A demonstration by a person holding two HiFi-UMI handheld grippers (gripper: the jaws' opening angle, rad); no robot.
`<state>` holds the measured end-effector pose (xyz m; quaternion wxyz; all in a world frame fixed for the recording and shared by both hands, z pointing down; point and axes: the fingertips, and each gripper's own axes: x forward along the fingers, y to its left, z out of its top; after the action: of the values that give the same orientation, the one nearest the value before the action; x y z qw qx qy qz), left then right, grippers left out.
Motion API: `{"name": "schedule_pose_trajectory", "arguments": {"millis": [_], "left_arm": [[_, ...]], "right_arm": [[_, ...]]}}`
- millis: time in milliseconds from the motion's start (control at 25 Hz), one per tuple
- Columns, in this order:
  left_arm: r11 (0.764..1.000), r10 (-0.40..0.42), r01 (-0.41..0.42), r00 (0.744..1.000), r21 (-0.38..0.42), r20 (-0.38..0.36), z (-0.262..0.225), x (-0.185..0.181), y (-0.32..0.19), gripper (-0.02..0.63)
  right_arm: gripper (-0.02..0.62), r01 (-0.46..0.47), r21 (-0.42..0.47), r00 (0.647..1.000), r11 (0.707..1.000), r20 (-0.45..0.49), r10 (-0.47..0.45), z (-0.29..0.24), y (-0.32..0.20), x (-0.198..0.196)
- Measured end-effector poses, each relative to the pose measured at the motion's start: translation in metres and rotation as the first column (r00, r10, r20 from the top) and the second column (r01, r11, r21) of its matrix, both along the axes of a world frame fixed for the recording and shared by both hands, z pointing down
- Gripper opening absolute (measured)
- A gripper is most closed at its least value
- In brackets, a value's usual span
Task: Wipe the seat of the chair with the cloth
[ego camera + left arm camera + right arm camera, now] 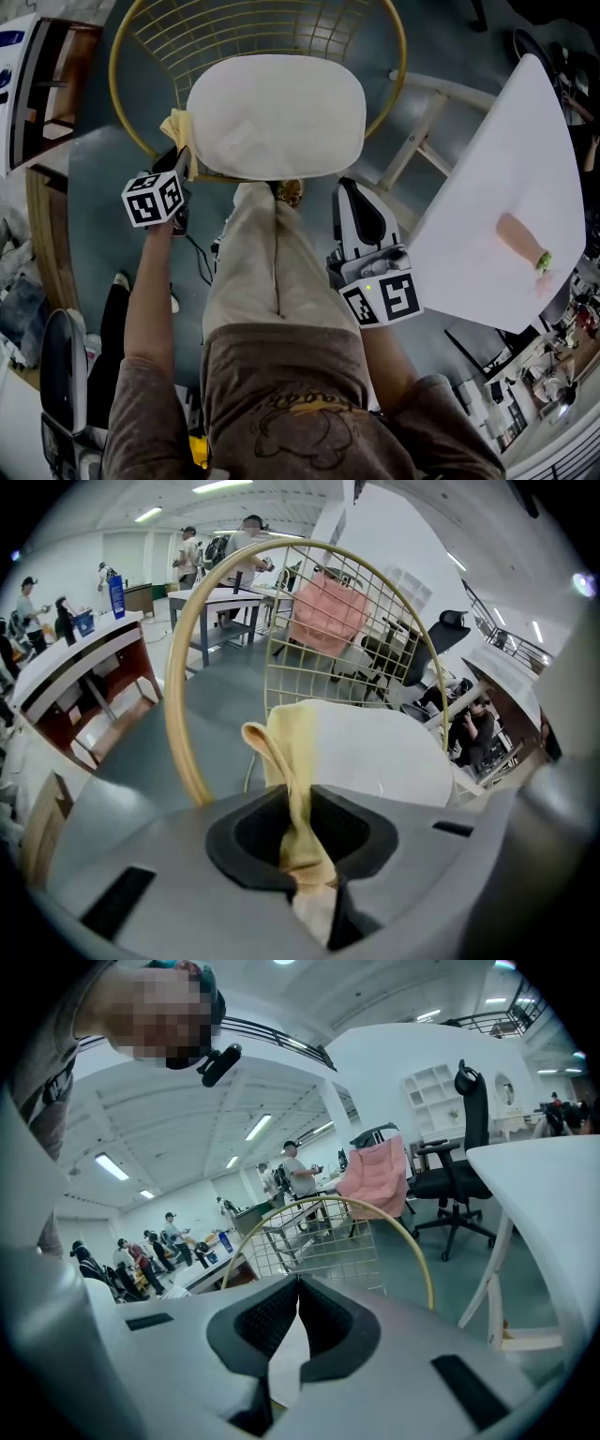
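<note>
The chair has a gold wire frame (142, 37) and a white cushioned seat (277, 112). A yellow cloth (178, 127) hangs at the seat's front left corner, and my left gripper (181, 157) is shut on it. In the left gripper view the cloth (292, 761) runs pinched between the jaws of the left gripper (298, 797), with the seat (384, 752) just beyond. My right gripper (350, 187) hovers off the seat's front right corner, beside the person's leg. In its own view the right gripper (298, 1284) is shut with nothing in it, pointing at the chair's wire back (323, 1234).
A white table (506, 197) stands close on the right, with its wooden legs (417, 141) next to the chair. A wooden counter (47, 84) is at the left. The person's legs (267, 272) stand right in front of the seat. Office chairs and other people are far behind.
</note>
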<state>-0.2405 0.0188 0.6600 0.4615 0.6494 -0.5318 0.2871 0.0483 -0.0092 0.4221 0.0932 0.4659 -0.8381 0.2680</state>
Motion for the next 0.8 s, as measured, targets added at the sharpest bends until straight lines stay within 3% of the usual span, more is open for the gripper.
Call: {"name": "schedule_pose_trajectory", "arguments": {"millis": [440, 800], "left_arm": [[0.999, 0.025, -0.026, 1.0, -0.021, -0.01, 0.015, 0.033, 0.011, 0.075], [0.991, 0.122, -0.126, 0.987, -0.036, -0.101, 0.029, 0.105, 0.017, 0.075]], "right_arm": [[0.028, -0.013, -0.008, 1.0, 1.0, -0.006, 0.013, 0.003, 0.001, 0.009], [0.028, -0.016, -0.01, 1.0, 1.0, -0.015, 0.015, 0.004, 0.001, 0.014]]}}
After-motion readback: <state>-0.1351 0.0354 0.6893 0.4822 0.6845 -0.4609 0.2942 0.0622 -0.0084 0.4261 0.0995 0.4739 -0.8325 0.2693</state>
